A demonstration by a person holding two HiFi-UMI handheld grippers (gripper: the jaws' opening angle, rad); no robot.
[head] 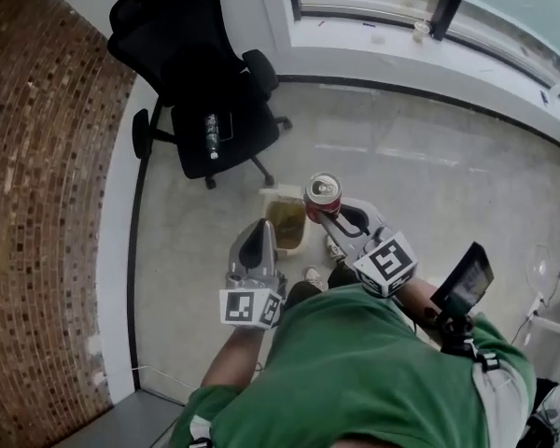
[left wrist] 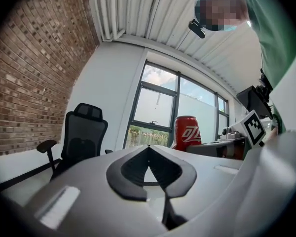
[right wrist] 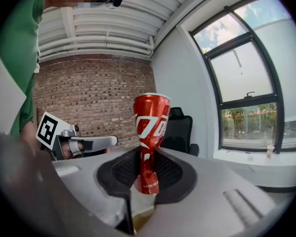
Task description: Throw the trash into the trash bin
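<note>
One piece of trash is up in the air right now. Biggest thing down there is the grey floor. Next comes the black office chair by the brick wall, then the little trash bin standing on the floor right in front of the person.

The right gripper hangs over the bin, its fingers pinching the crushed lower end of a red can. So the can sits just above the bin, maybe a touch past its far-right rim, hard to say from this angle. The left gripper is just beside it, fingers pressed together on nothing. Smallest thing is a bottle lying on the chair seat.

Looks like the drop step to me. The next move calls for getting the can centred over the opening, then spreading the right fingers. I'd guess the bottle goes in after.
</note>
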